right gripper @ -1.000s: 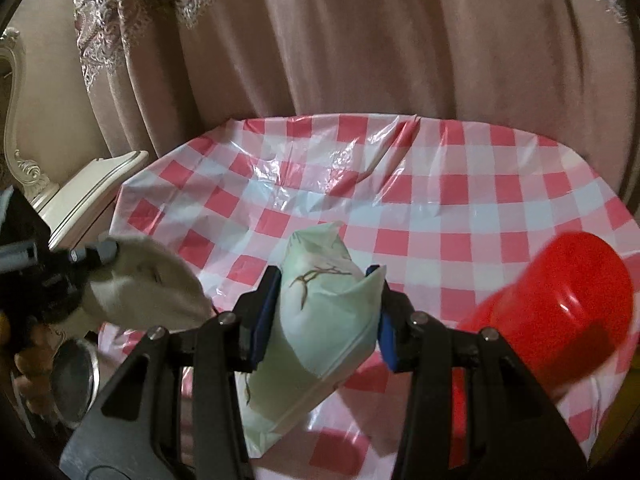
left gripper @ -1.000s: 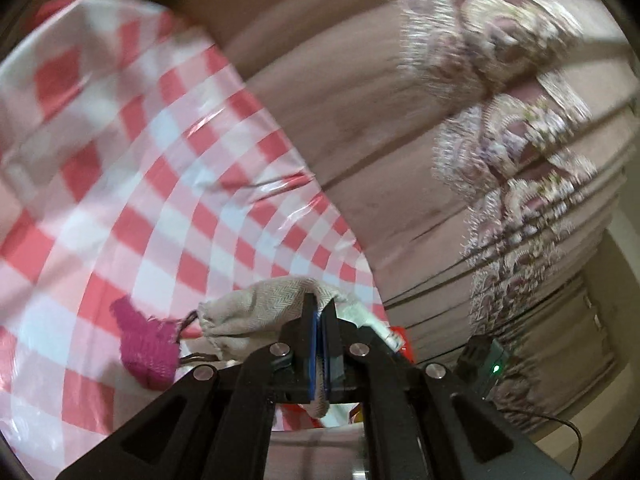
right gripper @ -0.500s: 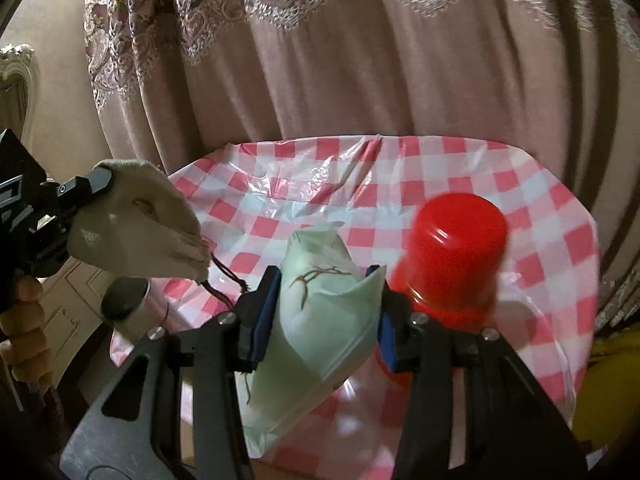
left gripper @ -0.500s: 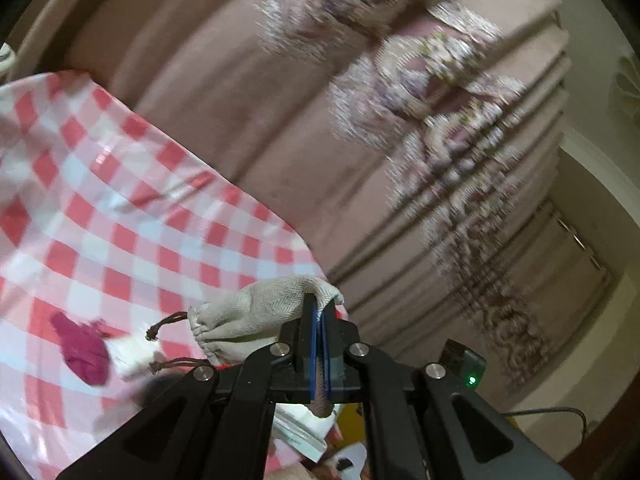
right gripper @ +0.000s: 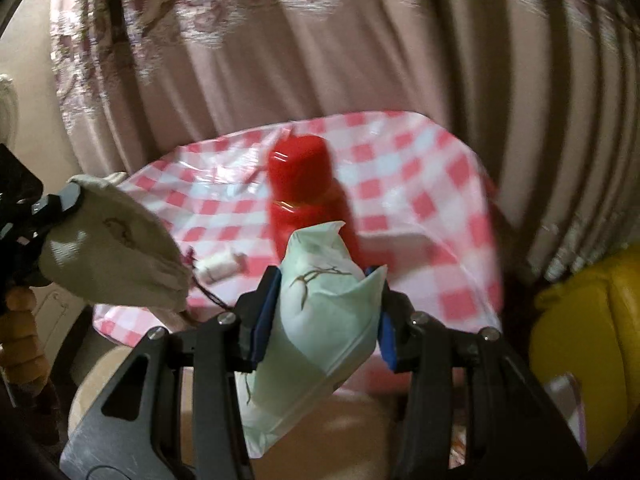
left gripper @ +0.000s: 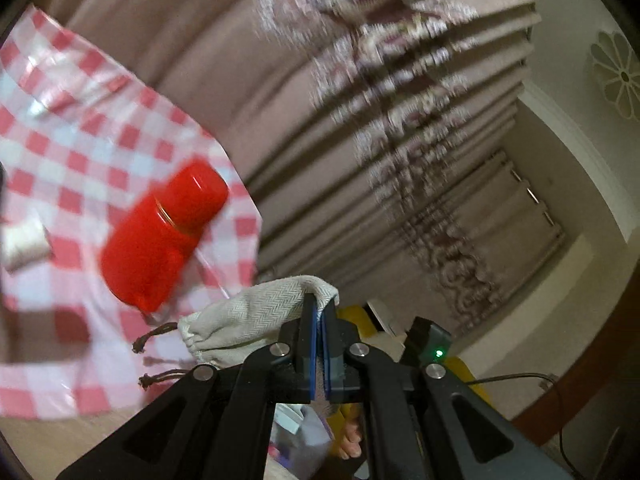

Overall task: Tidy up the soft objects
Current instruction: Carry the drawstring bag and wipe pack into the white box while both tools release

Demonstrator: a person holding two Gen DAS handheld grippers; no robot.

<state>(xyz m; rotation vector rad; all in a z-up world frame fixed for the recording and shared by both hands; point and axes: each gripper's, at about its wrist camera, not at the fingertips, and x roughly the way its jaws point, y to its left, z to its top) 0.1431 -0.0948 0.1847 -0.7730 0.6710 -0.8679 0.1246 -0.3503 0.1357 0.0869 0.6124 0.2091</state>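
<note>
**A:** What is the step in hand?

**B:** A carry, by the look of it. The beige drawstring pouch (left gripper: 256,312) hangs in the air off the near edge of the table, pinched by a fold of its cloth in the left gripper (left gripper: 319,344), whose blue pads are pressed almost together. Its gathered mouth and two dark cords dangle toward the checked tablecloth (left gripper: 80,148).

**A:** And the other one?

**B:** The pale green packet (right gripper: 320,320), printed with a thin brown twig, sits upright between the pads of the right gripper (right gripper: 322,320). The jaws are partly closed, pressing both of its sides. It too is off the table, in front of the near edge.

**A:** What remains on the table?

**B:** A red flask (right gripper: 308,196) stands near the middle of the cloth, and a small white bundle (right gripper: 220,268) lies toward the left edge. Both are blurred. Beyond the far edge hangs a pink curtain (right gripper: 280,60); something yellow (right gripper: 588,332) shows past the right edge, though what it is cannot be told.

**A:** So the next move?

**B:** Probably to bring both soft things to wherever they are gathered, which neither view shows. The thin pinch on the pouch calls for a steady hand, since only a fold is held, and the packet needs gentle pressure so it is not crushed.
</note>
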